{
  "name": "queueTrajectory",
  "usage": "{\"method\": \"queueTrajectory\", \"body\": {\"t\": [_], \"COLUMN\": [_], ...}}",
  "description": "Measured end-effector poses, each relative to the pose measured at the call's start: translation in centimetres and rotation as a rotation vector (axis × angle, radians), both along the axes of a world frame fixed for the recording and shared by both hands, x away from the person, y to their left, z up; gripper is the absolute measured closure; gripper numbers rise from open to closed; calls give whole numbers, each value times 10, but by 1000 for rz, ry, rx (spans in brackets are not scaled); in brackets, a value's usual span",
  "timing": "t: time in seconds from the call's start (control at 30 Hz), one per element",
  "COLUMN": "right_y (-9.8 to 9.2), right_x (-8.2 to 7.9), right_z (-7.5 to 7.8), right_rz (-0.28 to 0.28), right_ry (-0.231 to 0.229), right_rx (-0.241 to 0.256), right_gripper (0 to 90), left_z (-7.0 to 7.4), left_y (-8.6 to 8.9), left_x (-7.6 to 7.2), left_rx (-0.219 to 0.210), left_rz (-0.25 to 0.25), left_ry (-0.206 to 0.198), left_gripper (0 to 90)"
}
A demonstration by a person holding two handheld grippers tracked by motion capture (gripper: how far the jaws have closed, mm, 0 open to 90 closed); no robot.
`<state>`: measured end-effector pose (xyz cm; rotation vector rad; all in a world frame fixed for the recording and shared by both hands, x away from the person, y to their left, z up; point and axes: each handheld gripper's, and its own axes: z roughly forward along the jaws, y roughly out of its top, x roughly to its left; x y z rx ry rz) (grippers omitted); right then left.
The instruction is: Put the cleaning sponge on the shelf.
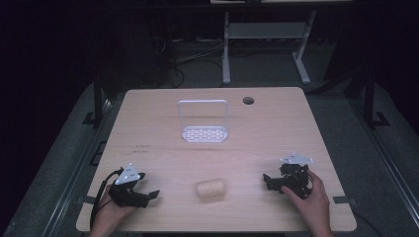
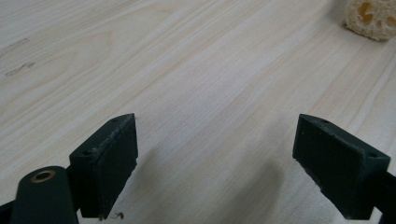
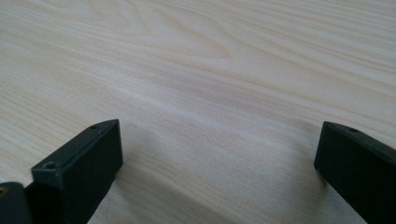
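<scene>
We judge the work not yet begun: the loofah piece lies untouched on the worktop near its front edge, between the left tongs and right tongs, both spread apart and holding nothing. The white rack stands well behind, bare. We find no legible writing.

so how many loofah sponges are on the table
1. The loofah sponge lies near the front edge of the table, between the left tool and the right tool, touching neither. Nothing seems to hide another.
</scene>
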<state>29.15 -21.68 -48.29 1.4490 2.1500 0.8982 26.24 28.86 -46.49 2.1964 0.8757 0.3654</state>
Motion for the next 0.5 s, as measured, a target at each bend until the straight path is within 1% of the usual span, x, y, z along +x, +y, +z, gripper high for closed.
{"method": "queueTrajectory", "body": {"t": [0.23, 0.5], "right_y": [0, 0], "right_x": [0, 0], "right_z": [0, 0], "right_rz": [0, 0], "right_ry": [0, -1], "right_rx": [0, 0], "right_gripper": [6, 6], "left_z": [2, 3], "left_y": [-4, -11], "left_x": [-2, -4], "left_rx": [-5, -8], "left_rz": [-16, -49], "left_ry": [1, -1], "left_gripper": [137, 137]}}
